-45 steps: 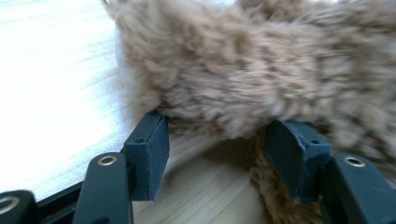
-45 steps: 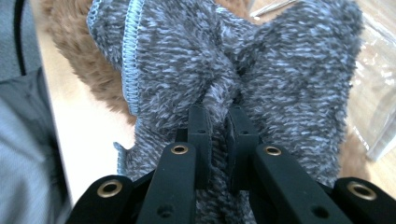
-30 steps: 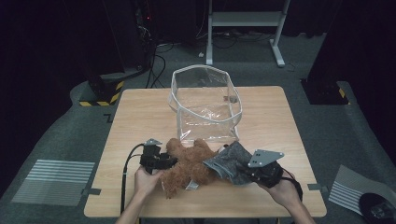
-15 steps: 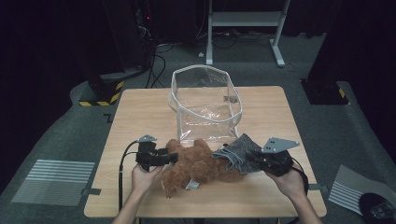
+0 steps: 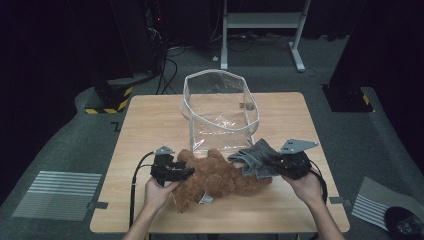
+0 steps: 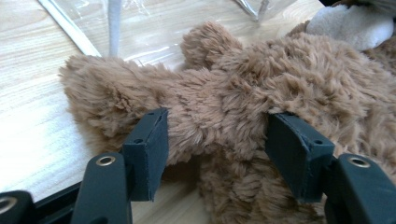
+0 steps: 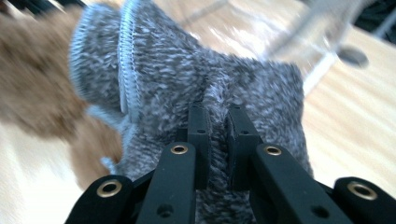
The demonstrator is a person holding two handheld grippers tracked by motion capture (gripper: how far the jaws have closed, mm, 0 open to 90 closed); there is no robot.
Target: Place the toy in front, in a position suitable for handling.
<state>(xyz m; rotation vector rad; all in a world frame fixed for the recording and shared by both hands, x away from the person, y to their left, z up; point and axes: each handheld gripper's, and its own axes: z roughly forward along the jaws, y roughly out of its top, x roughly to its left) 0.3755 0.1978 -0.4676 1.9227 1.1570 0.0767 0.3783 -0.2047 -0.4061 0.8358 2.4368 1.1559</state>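
Teddy bear (image 5: 215, 177) lies flat near the front edge of the desk (image 5: 150, 115), roughly mid-width, with the clear plastic bag (image 5: 220, 110) standing open just behind it. A grey knit garment (image 5: 252, 160) is on the bear's right end, partly pulled away.

Left gripper (image 5: 181, 172): jaws about half open and pressed into the bear's plush limb (image 6: 210, 116), fur bulging between the pads. That's a hold, but a soft one.

Right gripper (image 5: 272, 165): jaws nearly shut, pinching a fold of the grey knit (image 7: 215, 116).

Handling, as I judge it: both items are light, soft and compressible. Neither is fragile or slippery. Plush squashes, so your left grip can creep; take it where the limb meets the body, not at the tip. The knit stretches before it moves, so expect slack. Grab it at the ribbed hem (image 7: 126, 60), which is the firmest edge. Pull along the bear's length, or the whole toy will drag across the desk.
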